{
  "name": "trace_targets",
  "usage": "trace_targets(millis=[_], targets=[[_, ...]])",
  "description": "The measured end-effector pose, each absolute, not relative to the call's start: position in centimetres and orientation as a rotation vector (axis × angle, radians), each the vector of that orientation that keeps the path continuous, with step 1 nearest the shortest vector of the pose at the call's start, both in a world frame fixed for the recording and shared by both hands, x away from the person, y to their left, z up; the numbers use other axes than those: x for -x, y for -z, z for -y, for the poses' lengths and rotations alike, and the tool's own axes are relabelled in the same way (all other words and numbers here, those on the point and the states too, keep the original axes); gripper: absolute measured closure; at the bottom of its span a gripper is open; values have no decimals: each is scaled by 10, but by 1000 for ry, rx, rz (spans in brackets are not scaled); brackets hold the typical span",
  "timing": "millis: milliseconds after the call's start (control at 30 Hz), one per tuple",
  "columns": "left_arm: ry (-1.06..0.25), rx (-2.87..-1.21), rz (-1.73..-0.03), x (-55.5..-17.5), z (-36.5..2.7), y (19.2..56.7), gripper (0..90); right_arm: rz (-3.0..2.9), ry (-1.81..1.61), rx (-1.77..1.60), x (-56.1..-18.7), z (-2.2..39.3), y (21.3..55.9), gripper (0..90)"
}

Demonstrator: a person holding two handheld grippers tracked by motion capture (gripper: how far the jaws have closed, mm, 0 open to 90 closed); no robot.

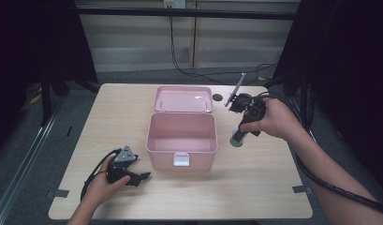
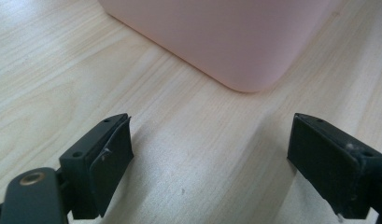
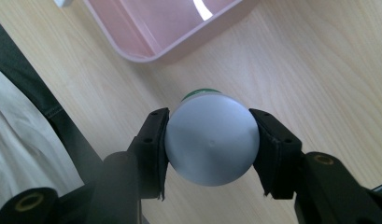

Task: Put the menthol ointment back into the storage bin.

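Carry the bottle (image 1: pixel 238 137) left across the frame until it hangs squarely over the open pink box (image 1: pixel 181 139), clearing the near wall before you lower; keep it upright so it doesn't catch the rim. Your right gripper (image 1: pixel 239 133), right of centre in the high view, is clamped on the bottle, both pads pressed against its white round end (image 3: pixel 211 144). Your left gripper (image 1: pixel 143 176), lower left by the box's front corner, rests on the table (image 1: pixel 264 187) with jaws spread wide, holding nothing.
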State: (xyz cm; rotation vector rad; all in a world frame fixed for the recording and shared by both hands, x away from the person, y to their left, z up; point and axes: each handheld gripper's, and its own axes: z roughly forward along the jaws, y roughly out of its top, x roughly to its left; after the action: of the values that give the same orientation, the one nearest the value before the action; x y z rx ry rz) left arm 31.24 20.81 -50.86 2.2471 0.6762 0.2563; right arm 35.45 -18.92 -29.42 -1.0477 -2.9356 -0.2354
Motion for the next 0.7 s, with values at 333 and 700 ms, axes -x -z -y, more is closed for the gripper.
trace_targets(millis=[333, 700], targets=[[-257, -2247, -676, -312, -208, 509, 130, 2892, 249, 1149, -370, 171, 288, 510], [-258, -2246, -677, -312, -208, 509, 129, 2856, 258, 1229, -385, 141, 281, 510]])
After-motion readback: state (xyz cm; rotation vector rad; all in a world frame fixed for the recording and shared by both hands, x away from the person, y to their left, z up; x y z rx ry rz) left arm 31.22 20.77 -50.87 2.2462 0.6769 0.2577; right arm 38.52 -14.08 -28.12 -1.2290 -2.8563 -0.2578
